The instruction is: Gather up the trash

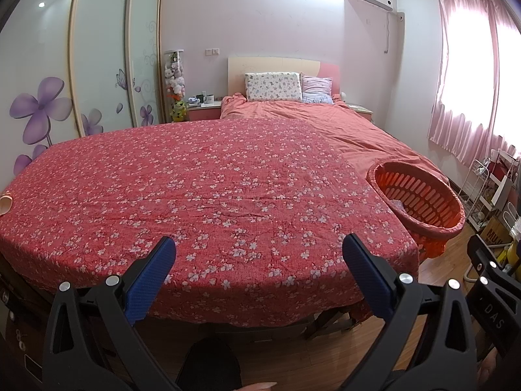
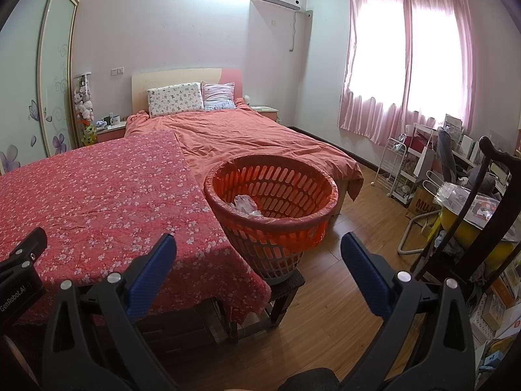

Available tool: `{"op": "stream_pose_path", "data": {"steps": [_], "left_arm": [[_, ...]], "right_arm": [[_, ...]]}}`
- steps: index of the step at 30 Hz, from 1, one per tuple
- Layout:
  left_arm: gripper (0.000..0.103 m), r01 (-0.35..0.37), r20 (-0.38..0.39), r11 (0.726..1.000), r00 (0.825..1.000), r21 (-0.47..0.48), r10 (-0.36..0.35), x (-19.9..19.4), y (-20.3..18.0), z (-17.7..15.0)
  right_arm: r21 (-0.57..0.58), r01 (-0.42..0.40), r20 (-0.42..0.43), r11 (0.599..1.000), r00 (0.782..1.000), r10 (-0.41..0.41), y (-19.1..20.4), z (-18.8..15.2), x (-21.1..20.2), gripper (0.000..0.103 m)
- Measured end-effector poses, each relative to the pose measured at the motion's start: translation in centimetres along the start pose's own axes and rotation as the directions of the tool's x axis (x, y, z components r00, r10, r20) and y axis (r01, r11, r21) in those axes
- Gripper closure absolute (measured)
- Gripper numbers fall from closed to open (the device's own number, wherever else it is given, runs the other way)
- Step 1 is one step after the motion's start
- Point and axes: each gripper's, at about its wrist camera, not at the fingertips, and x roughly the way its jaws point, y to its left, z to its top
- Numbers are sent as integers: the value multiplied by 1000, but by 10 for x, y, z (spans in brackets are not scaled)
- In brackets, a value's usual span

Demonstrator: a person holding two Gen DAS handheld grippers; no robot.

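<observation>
The orange basket stood on a small dark stool just beside the right edge of the floral-clothed worktop, with crumpled white trash already lying in its bottom. The right gripper was the nearer, its jaws spread wide and empty with the basket straight ahead between them, while the left gripper, jaws equally wide and empty, faced the worktop with the basket off to its right. Only a small pale item showed far across the worktop from the basket, too cropped to identify, so the left hand looked better placed for it
</observation>
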Motion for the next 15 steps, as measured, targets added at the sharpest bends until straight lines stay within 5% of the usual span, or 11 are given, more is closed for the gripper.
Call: {"op": "stream_pose_path", "data": {"steps": [15], "left_arm": [[2, -6, 0, 1000, 1000, 1, 6, 0, 0, -3]], "right_arm": [[-1, 0, -1, 1000, 1000, 0, 0, 0, 0, 4]]}}
